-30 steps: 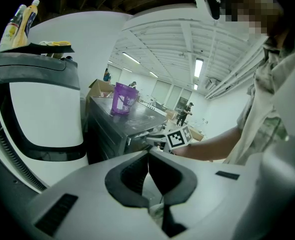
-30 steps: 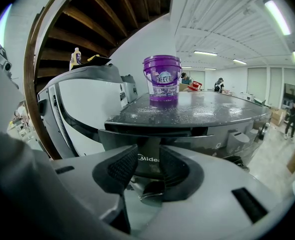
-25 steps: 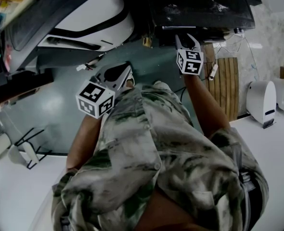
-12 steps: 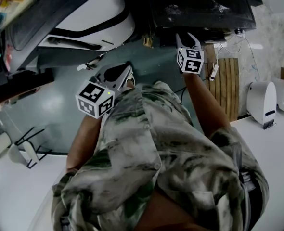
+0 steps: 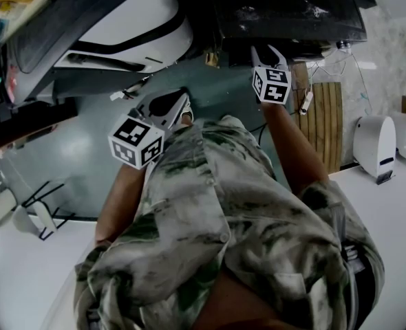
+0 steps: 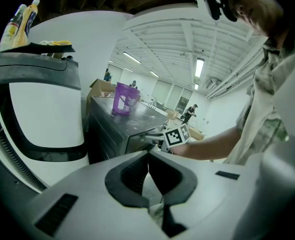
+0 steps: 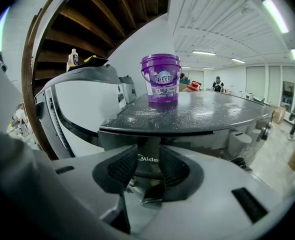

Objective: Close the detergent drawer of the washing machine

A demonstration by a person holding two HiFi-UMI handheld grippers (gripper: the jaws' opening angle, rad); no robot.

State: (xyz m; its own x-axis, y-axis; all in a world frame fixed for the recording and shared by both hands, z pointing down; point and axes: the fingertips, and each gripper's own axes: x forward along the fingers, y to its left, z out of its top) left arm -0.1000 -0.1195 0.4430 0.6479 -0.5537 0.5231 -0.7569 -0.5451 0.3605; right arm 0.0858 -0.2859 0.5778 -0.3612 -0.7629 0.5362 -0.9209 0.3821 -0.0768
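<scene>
The dark washing machine (image 5: 292, 12) stands ahead with a purple bucket (image 7: 161, 79) on its speckled top. Its detergent drawer (image 7: 147, 144), a dark front with a logo, sticks out under the top's edge. My right gripper (image 7: 148, 156) is at that front, and its two pads sit against the drawer's sides. In the head view the right gripper (image 5: 268, 52) reaches the machine's front edge with its fingers a little apart. My left gripper (image 5: 182, 105) hangs back at the left, shut with nothing in it (image 6: 148, 156). From there I also see the right gripper (image 6: 157, 139) at the machine.
A large white appliance (image 5: 134, 26) with a dark curved door stands left of the washing machine, with bottles (image 6: 22, 19) on top of it. A wooden slatted panel (image 5: 323, 122) and a white device (image 5: 374, 143) are at the right. The floor is grey-green.
My right gripper has edged slightly forward toward the washing machine. The left gripper has stayed where it was.
</scene>
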